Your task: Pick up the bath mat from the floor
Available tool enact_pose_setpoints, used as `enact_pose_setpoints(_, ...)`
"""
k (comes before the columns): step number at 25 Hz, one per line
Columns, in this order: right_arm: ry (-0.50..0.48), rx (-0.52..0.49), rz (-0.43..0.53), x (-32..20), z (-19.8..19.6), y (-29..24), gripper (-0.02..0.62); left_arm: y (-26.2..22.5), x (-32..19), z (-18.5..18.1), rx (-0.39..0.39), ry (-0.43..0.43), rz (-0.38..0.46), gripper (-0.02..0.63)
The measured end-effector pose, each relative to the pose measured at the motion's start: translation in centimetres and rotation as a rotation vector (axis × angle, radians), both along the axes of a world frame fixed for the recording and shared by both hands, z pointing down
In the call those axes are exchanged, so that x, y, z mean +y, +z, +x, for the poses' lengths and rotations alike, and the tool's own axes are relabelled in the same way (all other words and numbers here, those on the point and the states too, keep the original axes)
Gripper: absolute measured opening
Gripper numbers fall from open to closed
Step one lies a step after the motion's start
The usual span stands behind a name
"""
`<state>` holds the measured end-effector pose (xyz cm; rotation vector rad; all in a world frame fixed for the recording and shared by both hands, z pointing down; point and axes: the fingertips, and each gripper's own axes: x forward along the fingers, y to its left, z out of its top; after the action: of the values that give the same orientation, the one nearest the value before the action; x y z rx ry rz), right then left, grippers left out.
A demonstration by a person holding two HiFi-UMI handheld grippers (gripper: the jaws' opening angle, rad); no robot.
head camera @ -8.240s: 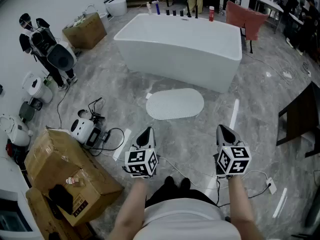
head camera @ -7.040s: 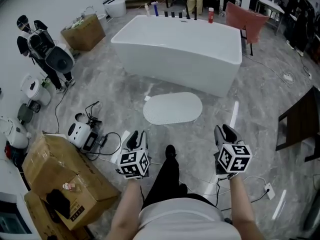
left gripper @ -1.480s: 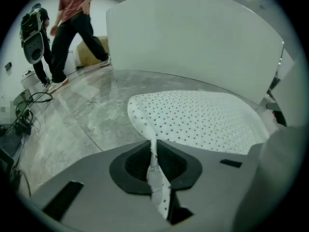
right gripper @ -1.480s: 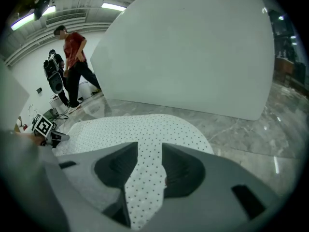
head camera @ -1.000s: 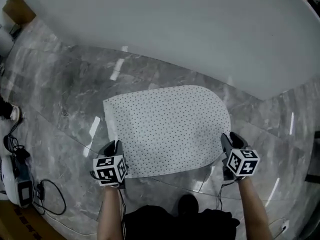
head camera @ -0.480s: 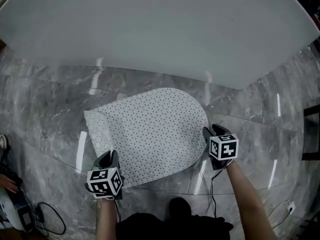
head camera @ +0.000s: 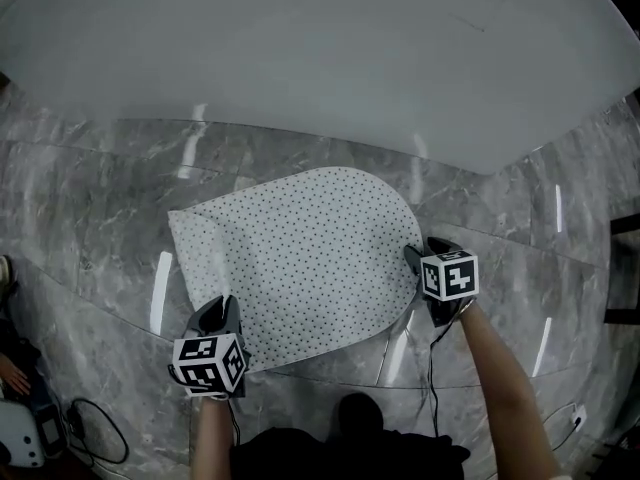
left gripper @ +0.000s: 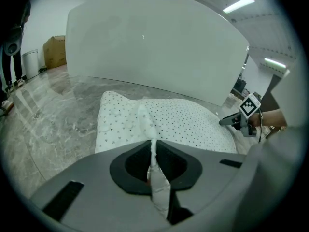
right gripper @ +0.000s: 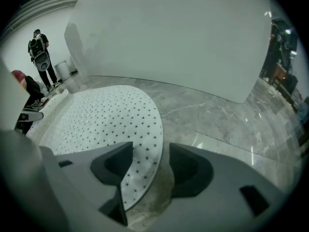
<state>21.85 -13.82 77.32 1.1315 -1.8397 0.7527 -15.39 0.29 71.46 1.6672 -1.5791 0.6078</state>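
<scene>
**One mat, two grippers: left one clamped on it, right one spread over its edge**

One grey marble floor (head camera: 100, 228) fills the scene. One white bathtub (head camera: 320, 48) stands along the far side, its curved wall spanning nearly the full width of the head view. Near of it lies the one bath mat (head camera: 300, 253), white with small dark dots. It is flat on the floor, with a straight end at the left and a rounded end at the right, close to the tub but not touching it.

Two forearms reach in from the near edge, the left forearm (head camera: 212, 438) and the right forearm (head camera: 500, 378), each carrying one gripper.

The left gripper (head camera: 217, 310) sits at the mat's near left corner. Its jaws are clenched on a thin raised fold of the mat, which stands up as a ridge between them while the rest lies flat.

The right gripper (head camera: 413, 259) is at the mat's rounded right end. Its jaws have just been opening and stand wide apart. The mat's curved rim lies between them on the floor, with neither pad pressing it.

There are two marker cubes, the left cube (head camera: 208, 361) and the right cube (head camera: 449, 275).

Far left in the left gripper view stand one cardboard box (left gripper: 55, 51) and one pale bin (left gripper: 30, 63).
</scene>
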Motion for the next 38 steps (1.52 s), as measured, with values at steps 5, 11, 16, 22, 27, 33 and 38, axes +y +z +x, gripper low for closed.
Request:
enact_pose_setpoints(5, 0.029, 0.004, 0.003, -0.3, -0.1, 0.3, 0.230, 0.4, -0.1, 0.0, 0.008, 0.002, 0.001, 0.025)
enact_pose_setpoints(11, 0.020, -0.009, -0.027, -0.2, -0.3, 0.4, 0.228, 0.7, 0.3, -0.3, 0.011, -0.003, -0.004, 0.025)
enact_pose_setpoints(16, 0.020, -0.035, -0.074, 0.3, -0.9, 0.4, 0.227, 0.8, 0.5, -0.4, 0.019, -0.009, -0.003, 0.025)
enact_pose_setpoints(22, 0.025, -0.037, -0.057, 0.6, -1.9, 0.2, 0.227, 1.0, 0.6, -0.4, 0.023, -0.009, -0.004, 0.025)
enact_pose_setpoints(27, 0.025, -0.037, -0.082, 1.2, -3.0, 0.4, 0.186, 0.9, 0.6, -0.5, 0.029, -0.012, -0.001, 0.025)
enact_pose_setpoints(33, -0.062, 0.041, -0.024, 1.9, -5.3, -0.1, 0.044, 0.7, 0.8, -1.0, 0.034, -0.032, 0.005, 0.025)
enact_pose_setpoints(38, -0.090, 0.065, 0.013, 2.0, -5.4, -0.3, 0.034, 0.9, 1.3, -1.4, 0.021, -0.039, 0.002, 0.025)
